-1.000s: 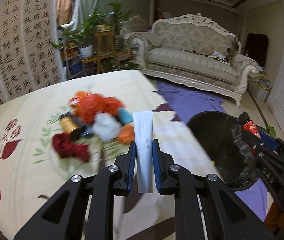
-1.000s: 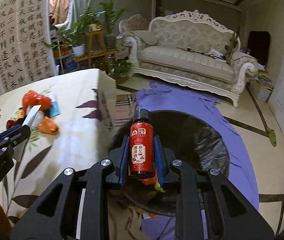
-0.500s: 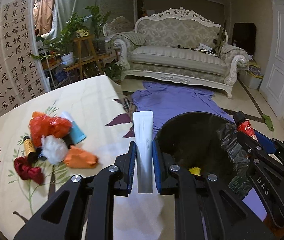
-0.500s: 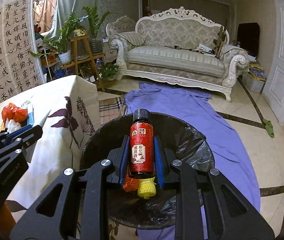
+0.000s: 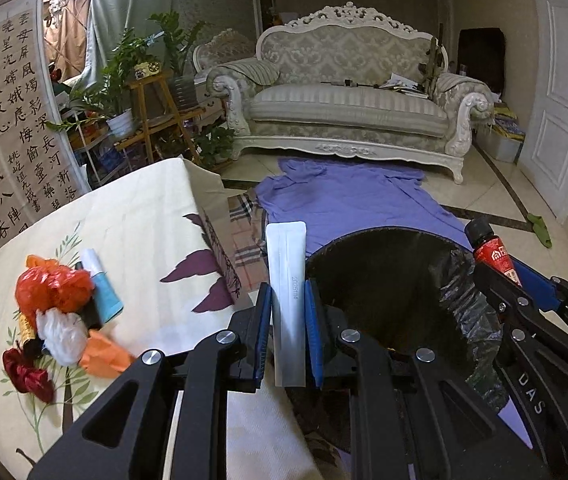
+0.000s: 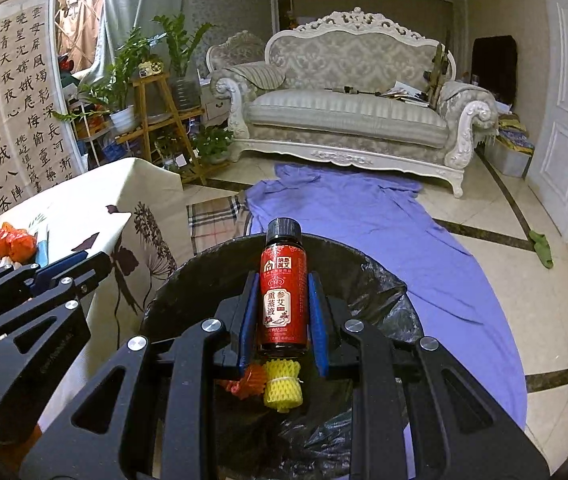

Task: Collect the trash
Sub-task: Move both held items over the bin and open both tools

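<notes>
Trash bin (image 6: 379, 300), black-lined, holds yellow foam netting (image 6: 282, 384) and an orange scrap (image 6: 244, 380). Right gripper (image 6: 284, 308) clamps a red bottle (image 6: 284, 292) above it; left gripper (image 5: 287, 332) clamps a white tube (image 5: 287, 280).

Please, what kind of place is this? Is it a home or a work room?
Most likely a home living room: an ornate sofa stands at the back, potted plants fill wooden stands, and a calligraphy hanging covers the left wall.
</notes>
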